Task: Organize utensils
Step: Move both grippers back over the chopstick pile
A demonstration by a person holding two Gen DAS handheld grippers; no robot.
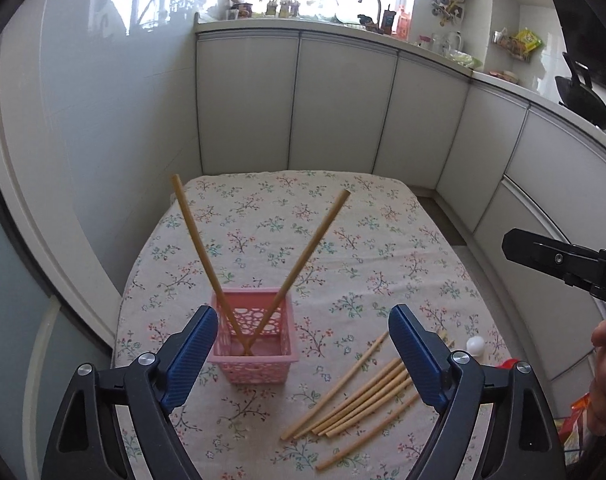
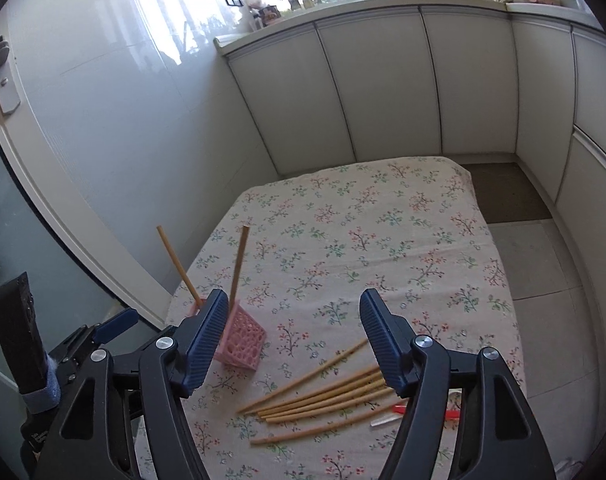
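Observation:
A pink perforated basket (image 1: 251, 364) stands on the flowered tablecloth (image 1: 343, 240) with two wooden chopsticks (image 1: 199, 252) leaning apart in it. Several loose chopsticks (image 1: 359, 400) lie to its right. My left gripper (image 1: 303, 348) is open and empty, hovering above the basket and the loose chopsticks. In the right wrist view the basket (image 2: 243, 344) is at the lower left with the two chopsticks (image 2: 239, 264) in it, and the loose chopsticks (image 2: 323, 396) lie below my right gripper (image 2: 295, 340), which is open and empty.
A red and white object (image 2: 399, 412) lies by the loose chopsticks near the table's front right. White kitchen cabinets (image 1: 343, 100) surround the table at the back and right. A white wall (image 1: 103, 120) and a door frame run along the left.

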